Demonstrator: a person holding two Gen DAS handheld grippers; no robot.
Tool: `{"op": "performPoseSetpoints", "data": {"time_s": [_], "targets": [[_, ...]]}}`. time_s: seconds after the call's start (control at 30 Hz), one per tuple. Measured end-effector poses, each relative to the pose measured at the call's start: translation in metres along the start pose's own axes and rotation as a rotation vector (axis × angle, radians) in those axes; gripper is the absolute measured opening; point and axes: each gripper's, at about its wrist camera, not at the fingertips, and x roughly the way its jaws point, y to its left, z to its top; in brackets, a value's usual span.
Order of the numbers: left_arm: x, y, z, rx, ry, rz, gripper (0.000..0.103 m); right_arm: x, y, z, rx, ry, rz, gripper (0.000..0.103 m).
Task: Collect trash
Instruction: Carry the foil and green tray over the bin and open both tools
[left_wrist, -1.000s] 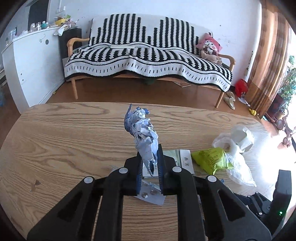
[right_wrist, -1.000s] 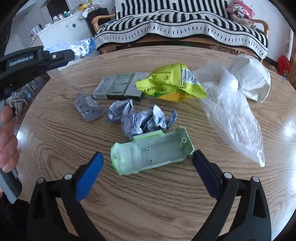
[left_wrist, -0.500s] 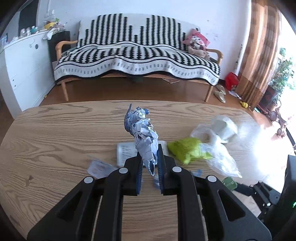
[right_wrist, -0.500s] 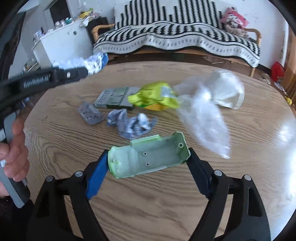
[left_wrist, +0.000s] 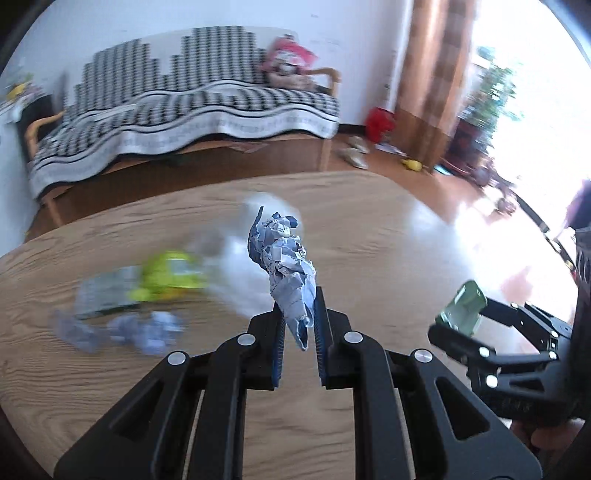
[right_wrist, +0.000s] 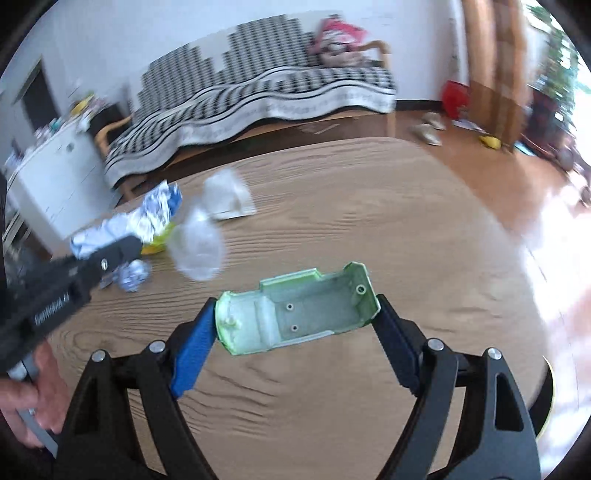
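Observation:
My left gripper (left_wrist: 298, 328) is shut on a crumpled blue-white paper wad (left_wrist: 284, 258) and holds it above the round wooden table (left_wrist: 369, 229). My right gripper (right_wrist: 295, 325) is shut on a pale green plastic shell (right_wrist: 299, 312), lifted off the table; the shell also shows in the left wrist view (left_wrist: 463, 306). On the table lie a yellow-green snack wrapper (left_wrist: 170, 275), a grey box (left_wrist: 101, 295), a second crumpled paper (left_wrist: 147, 328), a clear plastic bag (right_wrist: 197, 247) and a white paper cup (right_wrist: 229, 197). The left gripper with its wad (right_wrist: 147, 214) shows at the left of the right wrist view.
A sofa with a black-and-white throw (left_wrist: 184, 107) stands behind the table. A white cabinet (right_wrist: 55, 177) is at the left. Curtains (left_wrist: 432, 74), plants and slippers (left_wrist: 354, 153) are on the right by a bright window.
Both grippers have swung to the right, blurring the views. The right gripper has closed on the green shell and lifted it off the table. The left still holds its paper wad.

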Motion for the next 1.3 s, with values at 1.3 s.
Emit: {"op": "performPoseSetpoints", "data": {"time_s": [1.3], "targets": [[0.074, -0.365, -0.098, 0.466, 0.170, -0.484, 0.013, -0.119, -0.362, -0.177, 0.661, 0.100, -0.373, 0.080]]}}
